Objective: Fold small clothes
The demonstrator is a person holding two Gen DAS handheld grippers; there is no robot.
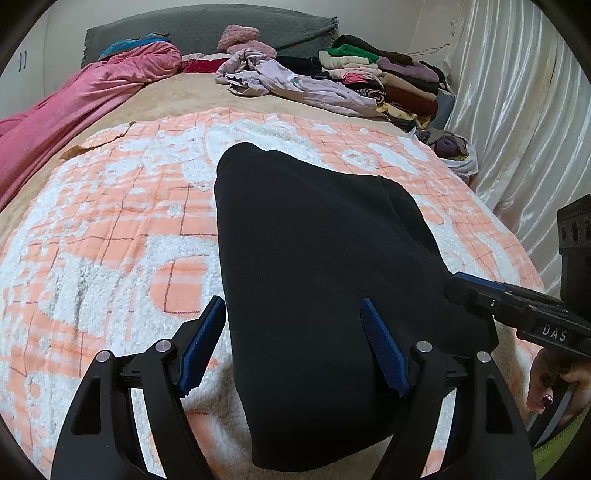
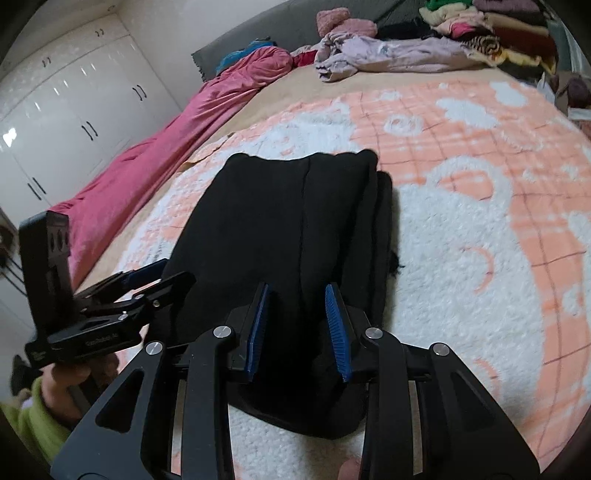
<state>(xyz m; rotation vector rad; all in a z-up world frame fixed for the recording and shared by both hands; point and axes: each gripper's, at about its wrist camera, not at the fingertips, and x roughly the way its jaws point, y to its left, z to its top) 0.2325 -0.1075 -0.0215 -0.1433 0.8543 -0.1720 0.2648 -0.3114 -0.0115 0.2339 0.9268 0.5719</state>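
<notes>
Left wrist view: black garment point(image 1: 314, 277) folded flat on orange-and-white blanket point(image 1: 110, 229) on bed. Left gripper point(image 1: 293, 317) with jaws wide apart, straddling garment's near left part, pads not pressing. Right gripper point(image 1: 458, 288) at garment's right edge.

Right wrist view: right gripper point(image 2: 299, 295) over garment's near end, jaws partly open, gripping nothing. Clothes pile point(image 2: 480, 33) far right.

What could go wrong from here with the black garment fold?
1. The right gripper has its jaws partly apart over the black garment; a pad could snag the fabric and drag the fold open.
2. The left gripper straddles the garment's near edge with wide jaws; lifting carelessly may shift it on the fluffy blanket.
3. Layered edges on the garment's right side look uneven, so the fold may slump.
</notes>
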